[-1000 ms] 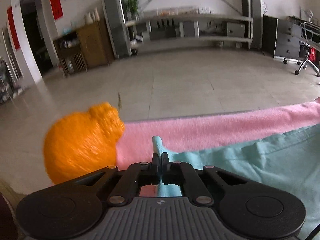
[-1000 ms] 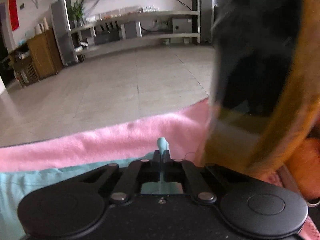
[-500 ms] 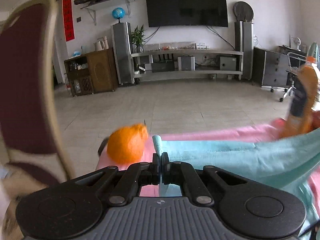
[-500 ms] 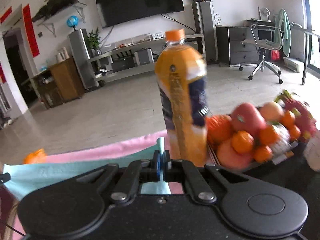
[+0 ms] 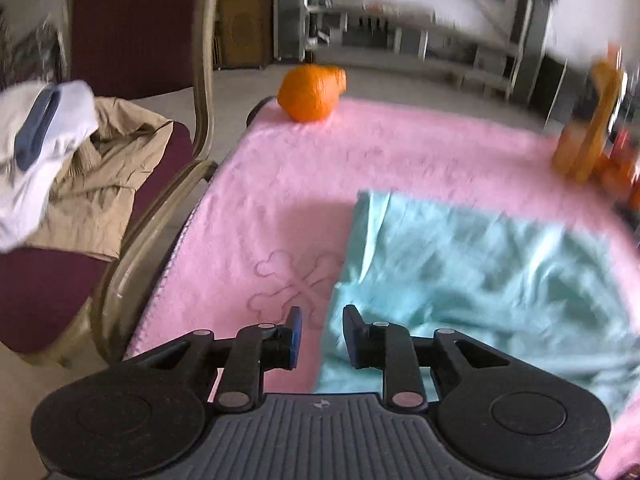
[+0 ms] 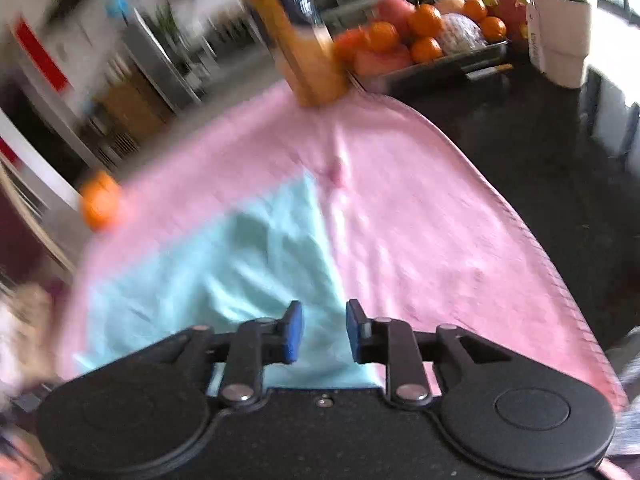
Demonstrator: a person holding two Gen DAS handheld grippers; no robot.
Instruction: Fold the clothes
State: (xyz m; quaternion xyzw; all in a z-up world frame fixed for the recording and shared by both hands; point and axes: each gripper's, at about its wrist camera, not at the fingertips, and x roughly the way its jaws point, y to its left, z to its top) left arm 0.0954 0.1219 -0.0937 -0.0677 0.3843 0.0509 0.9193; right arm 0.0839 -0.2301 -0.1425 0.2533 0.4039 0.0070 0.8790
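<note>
Left wrist view: the left gripper (image 5: pixel 322 336) hangs above the near edge of a pink blanket (image 5: pixel 280 184), its fingers spread apart with nothing between them. Just to its right lies the teal garment (image 5: pixel 472 280), spread rumpled on the blanket, its left edge running from near the gripper toward the far side. An orange ball (image 5: pixel 310 92) sits at the far left corner of the blanket. At the far right stands an orange drink bottle (image 5: pixel 592 128), blurred. To the left, a dark red chair (image 5: pixel 120 32) holds a beige garment (image 5: pixel 100 184) and a white cloth with a blue-grey band (image 5: pixel 36 136).

In the right wrist view, the right gripper (image 6: pixel 324 334) is likewise released, its blue-padded fingers parted and empty over the teal garment's (image 6: pixel 224 264) near right corner, where the fabric meets the pink blanket (image 6: pixel 432 232). The orange drink bottle (image 6: pixel 296 44) stands tilted in this picture at the far edge of the blanket. Right of it a tray of fruit (image 6: pixel 420 36) rests on the dark table (image 6: pixel 560 184), with a white pot holding a plant (image 6: pixel 560 24) at the far right. The orange ball (image 6: pixel 100 202) shows blurred at far left.
</note>
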